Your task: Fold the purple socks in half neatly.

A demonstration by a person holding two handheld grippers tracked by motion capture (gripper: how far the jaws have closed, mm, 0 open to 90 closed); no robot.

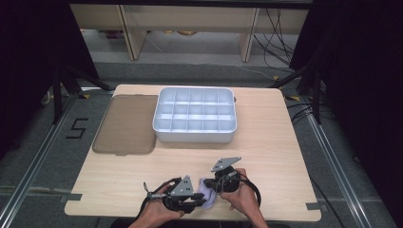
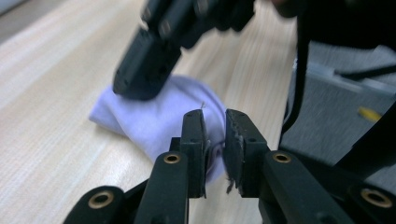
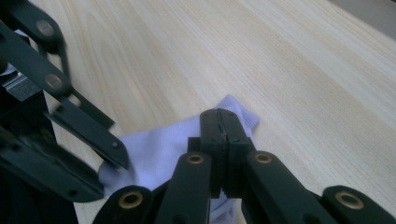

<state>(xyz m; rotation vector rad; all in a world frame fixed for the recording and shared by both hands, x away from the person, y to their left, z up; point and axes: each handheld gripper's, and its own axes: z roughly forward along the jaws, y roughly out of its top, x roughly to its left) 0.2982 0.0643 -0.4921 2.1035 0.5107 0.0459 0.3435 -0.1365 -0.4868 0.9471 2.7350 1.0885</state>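
Lilac cloth (image 3: pixel 159 149) pinched in closed right tongs (image 3: pixel 219 116), left tongs (image 2: pixel 215 122) slightly parted beside it

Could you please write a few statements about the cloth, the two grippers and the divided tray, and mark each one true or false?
1. The pale purple cloth lies on the table near the person's edge. True.
2. The right gripper has its jaws spread wide. False: they are pressed together over the cloth.
3. The white divided tray holds the cloth. False: its compartments look empty.
4. The left gripper shows a narrow gap between its jaws. True.
5. A brownish lid lies left of the tray. True.
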